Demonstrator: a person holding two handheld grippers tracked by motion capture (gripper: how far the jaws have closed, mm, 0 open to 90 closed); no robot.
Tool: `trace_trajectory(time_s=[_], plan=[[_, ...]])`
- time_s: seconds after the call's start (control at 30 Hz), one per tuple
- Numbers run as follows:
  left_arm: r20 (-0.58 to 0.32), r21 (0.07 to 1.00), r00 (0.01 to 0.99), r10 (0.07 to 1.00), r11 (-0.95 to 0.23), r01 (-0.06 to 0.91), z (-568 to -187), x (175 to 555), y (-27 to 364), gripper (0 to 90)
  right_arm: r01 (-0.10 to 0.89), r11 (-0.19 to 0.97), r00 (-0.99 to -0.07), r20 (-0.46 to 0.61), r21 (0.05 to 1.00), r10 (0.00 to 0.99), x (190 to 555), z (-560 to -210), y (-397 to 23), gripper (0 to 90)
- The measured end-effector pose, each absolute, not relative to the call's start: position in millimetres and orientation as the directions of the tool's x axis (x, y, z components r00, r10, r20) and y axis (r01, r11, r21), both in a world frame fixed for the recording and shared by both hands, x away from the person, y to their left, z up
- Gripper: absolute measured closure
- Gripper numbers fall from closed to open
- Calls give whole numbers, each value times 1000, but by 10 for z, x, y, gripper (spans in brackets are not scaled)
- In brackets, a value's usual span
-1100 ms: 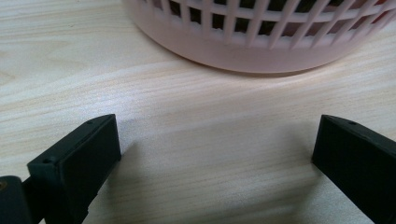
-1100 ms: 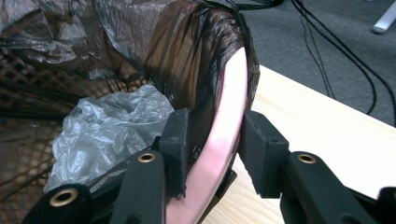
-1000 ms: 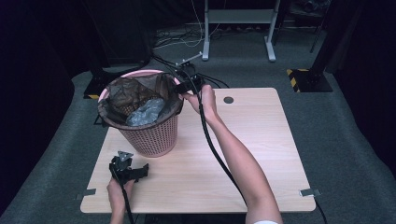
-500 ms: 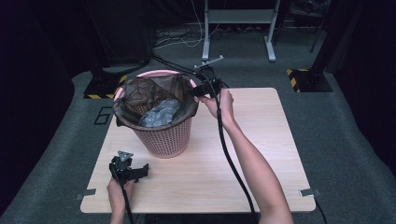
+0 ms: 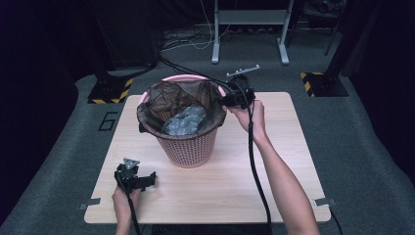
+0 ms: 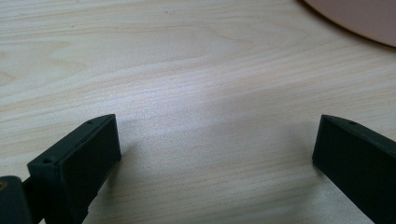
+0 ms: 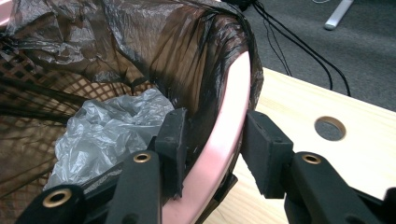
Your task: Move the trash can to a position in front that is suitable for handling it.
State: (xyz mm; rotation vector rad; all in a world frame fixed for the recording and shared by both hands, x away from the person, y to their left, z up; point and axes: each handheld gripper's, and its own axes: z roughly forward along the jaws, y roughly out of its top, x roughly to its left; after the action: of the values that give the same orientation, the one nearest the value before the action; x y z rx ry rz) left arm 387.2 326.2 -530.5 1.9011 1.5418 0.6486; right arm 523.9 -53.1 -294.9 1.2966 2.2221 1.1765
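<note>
A light wooden table [image 5: 230,181] stands on grey carpet in a dark room, carrying a pink lattice basket [image 5: 188,147] at its middle-left, lined with a dark bag [image 7: 154,51] holding crumpled grey plastic [image 5: 185,120]. The right gripper [image 5: 234,100] straddles the basket's right rim, jaws pinching it, one inside against the liner, one outside. The left gripper [image 5: 131,177] rests near the table's front-left edge, jaws spread over bare wood.

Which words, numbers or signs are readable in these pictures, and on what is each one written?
"6" – a large dark numeral on the grey carpet floor, left of the light wooden table.
No text is readable on the pink plastic mesh basket, its dark bag liner, or the yellow-and-black striped stand bases.
</note>
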Motion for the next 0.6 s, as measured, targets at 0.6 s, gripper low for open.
trace_trajectory(time_s=[0.6], plan=[[-2,713,204,979,-141,687,-5305,3871,3261,6,594,162,-452,161,788,877,4942,-2968,-1169,581]])
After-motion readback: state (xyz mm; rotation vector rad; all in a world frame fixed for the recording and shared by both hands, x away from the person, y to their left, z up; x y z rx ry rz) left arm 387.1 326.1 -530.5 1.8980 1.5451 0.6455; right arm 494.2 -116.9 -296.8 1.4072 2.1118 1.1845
